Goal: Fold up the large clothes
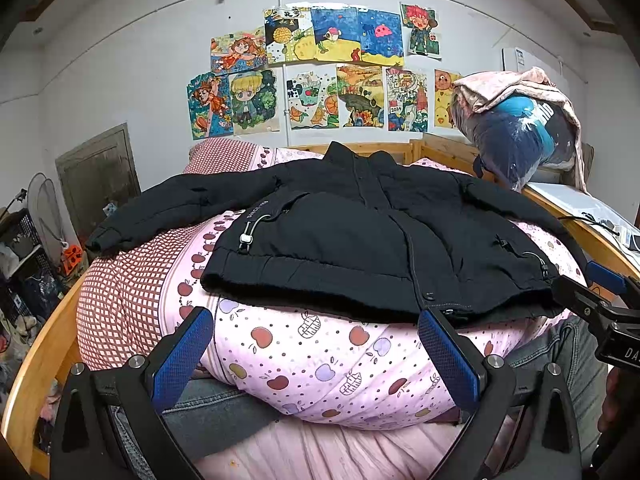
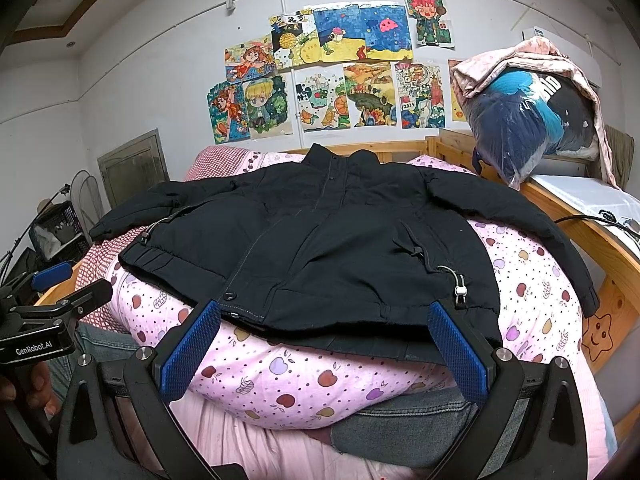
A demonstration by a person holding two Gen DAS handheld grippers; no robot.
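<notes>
Left wrist view: my left tongs spread wide, empty, hovering short of the hem. Black jacket lies flat, front up, both sleeves out, on the pink apple-print quilt on a wooden bed. No fold made yet, I judge; whole task left. Right tongs' state I cannot tell here.

Right wrist view: my right tongs also spread, empty, at the hem edge. Drawings taped on the wall, bagged clothes at right, desk beside the bed.

Even, soft indoor light; sharp centre, edges bowed, perhaps slightly blurred
</notes>
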